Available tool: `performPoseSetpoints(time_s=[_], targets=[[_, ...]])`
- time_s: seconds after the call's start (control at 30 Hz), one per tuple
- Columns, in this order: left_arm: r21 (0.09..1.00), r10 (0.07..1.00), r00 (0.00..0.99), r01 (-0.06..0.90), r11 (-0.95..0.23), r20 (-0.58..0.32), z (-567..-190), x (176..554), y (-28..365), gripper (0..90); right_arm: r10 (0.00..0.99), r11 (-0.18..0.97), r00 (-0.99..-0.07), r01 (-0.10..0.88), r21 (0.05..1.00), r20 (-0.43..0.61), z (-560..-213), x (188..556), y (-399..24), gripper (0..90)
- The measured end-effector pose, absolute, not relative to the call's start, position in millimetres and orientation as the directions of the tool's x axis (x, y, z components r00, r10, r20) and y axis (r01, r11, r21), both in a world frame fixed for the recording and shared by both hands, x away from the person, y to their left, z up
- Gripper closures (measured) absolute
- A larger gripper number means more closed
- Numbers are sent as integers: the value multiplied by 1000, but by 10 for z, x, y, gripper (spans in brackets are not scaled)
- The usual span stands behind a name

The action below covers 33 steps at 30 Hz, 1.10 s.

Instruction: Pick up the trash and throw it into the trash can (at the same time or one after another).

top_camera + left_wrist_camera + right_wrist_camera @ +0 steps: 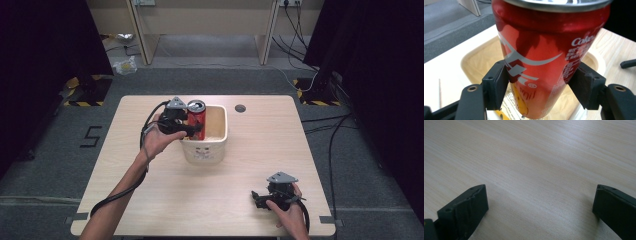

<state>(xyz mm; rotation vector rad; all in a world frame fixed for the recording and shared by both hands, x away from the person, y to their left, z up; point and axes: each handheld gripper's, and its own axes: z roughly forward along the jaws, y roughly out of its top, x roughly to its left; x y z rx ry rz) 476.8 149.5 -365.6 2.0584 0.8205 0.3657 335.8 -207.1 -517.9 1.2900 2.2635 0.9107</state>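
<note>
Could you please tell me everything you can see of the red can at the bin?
The red can is a slim soda can of shiny metal, with white lettering and a silver rim and top. It stands roughly upright, its lower end inside the cream-coloured bin, at the bin's left side. The left gripper is clamped on it, one black pad on each flank of its lower half. Whether its base rests on the bin's floor cannot be told.

One red cola can stands in one cream tub on one wooden bench. Two handheld grippers are in use, the left gripper at the can and the right gripper near the front edge, each with two black fingers. One round hole marks the benchtop.
</note>
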Motion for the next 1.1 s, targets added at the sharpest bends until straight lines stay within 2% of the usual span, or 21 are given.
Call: performPoseSetpoints(time_s=[0.6, 1.1], targets=[[776, 661, 748, 453, -438, -63, -3810, 4772, 1485, 334, 862, 369, -506, 617, 695, -8, -5179, 3358, -2072, 2], [781, 661, 747, 456, -426, -76, -3809, 4755, 1499, 312, 862, 369, -507, 617, 696, -8, -5180, 3358, -2071, 2]])
